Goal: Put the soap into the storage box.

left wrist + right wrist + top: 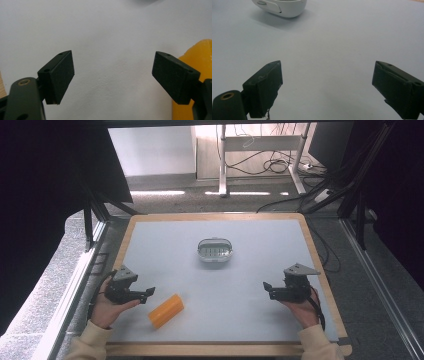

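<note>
— Where on the table [165,245]?

— Near centre, slightly toward 12 o'clock: a white oval container [215,249], lid clear with pale ribs inside. Toward 7 o'clock from it, near the front edge: an orange block [166,310], lying flat, long axis running from 8 to 2 o'clock.

— And the left gripper [149,292]?

— At 9 o'clock of the orange block, just beside it, not touching. Held in a hand [107,307] at the table's left edge, pointing toward 3 o'clock. Jaws spread wide, nothing between them. Seen along the left gripper [113,75] itself: bare grey surface in the gap, orange block [197,52] rising behind the jaw at 3 o'clock.

— Right gripper [267,286]?

— Toward 4 o'clock from the container, well apart from it. Held in the other hand [302,307] near the right edge, pointing toward 9 o'clock, grey three-cornered plate on top. Jaws likewise wide apart, gripping nothing. Seen along the right gripper [325,90]: empty mat between the jaws, white container [280,7] at 11 o'clock, far off, partly cut by the top edge.

— Beyond the table?

— Grey floor, a white desk frame [260,150] at 12 o'clock, cables [272,165] coiled beneath it.
</note>
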Tool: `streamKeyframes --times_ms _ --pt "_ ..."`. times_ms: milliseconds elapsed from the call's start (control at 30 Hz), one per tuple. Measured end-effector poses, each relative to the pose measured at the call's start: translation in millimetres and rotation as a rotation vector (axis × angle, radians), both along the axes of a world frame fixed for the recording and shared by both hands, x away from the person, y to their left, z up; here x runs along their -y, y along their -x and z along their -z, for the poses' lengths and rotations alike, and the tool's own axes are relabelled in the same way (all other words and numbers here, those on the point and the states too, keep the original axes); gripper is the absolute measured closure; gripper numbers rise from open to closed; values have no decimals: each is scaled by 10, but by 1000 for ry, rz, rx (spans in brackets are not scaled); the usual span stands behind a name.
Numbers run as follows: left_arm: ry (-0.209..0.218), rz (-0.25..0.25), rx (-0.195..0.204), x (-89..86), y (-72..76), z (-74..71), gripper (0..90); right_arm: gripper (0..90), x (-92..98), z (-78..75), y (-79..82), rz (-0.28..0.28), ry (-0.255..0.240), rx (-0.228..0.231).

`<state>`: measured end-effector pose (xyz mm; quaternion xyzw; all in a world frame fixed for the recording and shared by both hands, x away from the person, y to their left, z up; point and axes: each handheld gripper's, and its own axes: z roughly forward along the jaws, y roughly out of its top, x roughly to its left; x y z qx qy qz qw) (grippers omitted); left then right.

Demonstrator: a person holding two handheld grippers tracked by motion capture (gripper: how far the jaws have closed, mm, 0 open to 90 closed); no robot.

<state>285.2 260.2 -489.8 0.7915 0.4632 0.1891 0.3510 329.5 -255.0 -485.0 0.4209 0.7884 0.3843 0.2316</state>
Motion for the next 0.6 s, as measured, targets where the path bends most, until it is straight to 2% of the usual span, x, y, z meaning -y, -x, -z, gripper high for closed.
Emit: streamKeyframes --times_ms 133,200,267,367,433,500,600 --pt "1 -2 -6 -6 -7 -25 205 109 66 19 27 1 -23 14" --pt "0 -3 -8 -12 -6 -54 204 112 85 46 39 -2 -21 15" --pt "-15 5 -11 -18 -1 -93 192 114 80 81 46 -9 2 20" --pt "-10 7 -25 -30 25 -114 220 124 82 72 68 -8 -14 27" --pt "-8 30 -42 -25 56 -138 222 126 80 67 81 -8 -17 28" --pt "-6 45 -34 -18 95 -173 250 136 65 64 109 -8 -16 24" --pt "-29 83 -16 -4 158 -249 268 145 28 71 139 -12 -2 31"
